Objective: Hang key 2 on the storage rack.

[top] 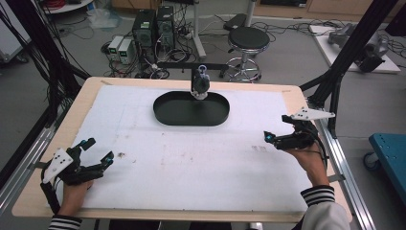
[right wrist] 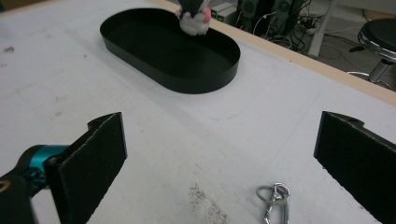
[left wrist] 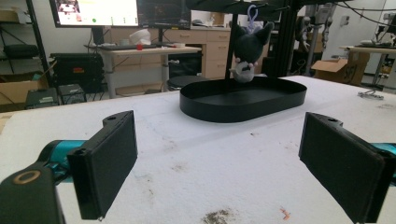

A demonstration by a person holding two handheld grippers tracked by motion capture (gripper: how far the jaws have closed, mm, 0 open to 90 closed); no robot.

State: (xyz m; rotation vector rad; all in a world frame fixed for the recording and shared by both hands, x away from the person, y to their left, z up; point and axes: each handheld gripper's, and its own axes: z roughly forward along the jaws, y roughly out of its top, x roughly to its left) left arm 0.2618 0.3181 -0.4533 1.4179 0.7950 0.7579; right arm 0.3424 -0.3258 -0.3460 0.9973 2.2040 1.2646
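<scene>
The left gripper point(top: 98, 151) rests at the bench's point(top: 191, 158) near left corner, jaws wide and holding nothing. The right gripper point(top: 277, 129) sits at the right edge, jaws also wide and empty, with a metal key clip point(right wrist: 273, 198) lying on the bench just between them. The plush toy point(top: 200, 86) hangs over the far rim of the black oval tray point(top: 165, 115), well apart from both grippers.

No readable text anywhere, monitor point(left wrist: 95, 11) screen content seemingly too blurred
</scene>
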